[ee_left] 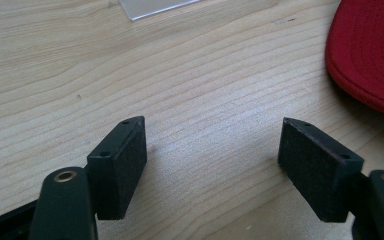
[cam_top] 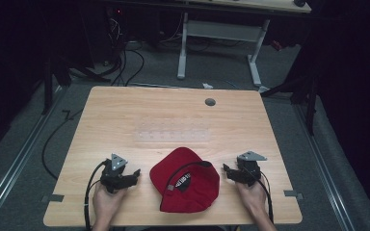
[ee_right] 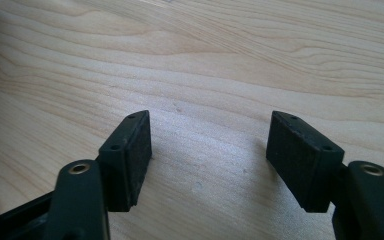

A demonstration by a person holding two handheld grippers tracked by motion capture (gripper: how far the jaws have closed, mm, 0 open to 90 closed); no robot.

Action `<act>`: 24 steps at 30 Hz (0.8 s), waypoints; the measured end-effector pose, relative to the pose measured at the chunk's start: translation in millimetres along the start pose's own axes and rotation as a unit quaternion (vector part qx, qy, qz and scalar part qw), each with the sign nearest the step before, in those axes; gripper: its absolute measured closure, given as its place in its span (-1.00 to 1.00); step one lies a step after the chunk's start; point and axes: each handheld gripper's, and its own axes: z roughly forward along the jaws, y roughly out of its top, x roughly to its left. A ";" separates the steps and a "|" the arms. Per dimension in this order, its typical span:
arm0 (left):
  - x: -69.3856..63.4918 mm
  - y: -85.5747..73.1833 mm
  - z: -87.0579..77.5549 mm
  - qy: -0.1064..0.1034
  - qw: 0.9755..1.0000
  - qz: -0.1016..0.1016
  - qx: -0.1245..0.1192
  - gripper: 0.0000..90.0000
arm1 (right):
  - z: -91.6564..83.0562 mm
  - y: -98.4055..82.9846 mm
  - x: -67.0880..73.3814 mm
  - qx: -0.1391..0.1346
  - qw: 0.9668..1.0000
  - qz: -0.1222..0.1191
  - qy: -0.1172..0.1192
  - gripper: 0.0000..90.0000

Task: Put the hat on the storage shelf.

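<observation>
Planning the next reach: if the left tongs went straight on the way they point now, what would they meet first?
Probably bare table: the left tongs stand open with only wood ahead. The red cap lies off to one side, and a clear sheet lies farther on; depth is hard to judge.

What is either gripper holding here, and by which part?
Nothing. The left gripper and right gripper both stand open over bare wood, either side of the red cap.

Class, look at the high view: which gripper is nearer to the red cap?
Right, narrowly. The right gripper sits just off the cap on its right edge; the left gripper rests on the table at the cap's left with a slightly wider gap. Neither touches it.
</observation>
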 end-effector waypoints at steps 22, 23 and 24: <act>0.2 0.4 0.2 0.001 1.000 -0.001 0.001 -0.38 | -29.6 1.4 -1.5 -0.030 0.997 0.030 0.060 -0.01; 0.2 0.4 0.2 0.001 1.000 -0.001 0.001 -0.38 | -32.0 2.1 -0.6 -0.033 0.997 0.027 0.063 -0.01; 0.2 0.3 0.2 0.001 1.000 -0.001 0.001 -0.38 | -34.3 2.8 0.2 -0.034 0.997 0.028 0.067 -0.02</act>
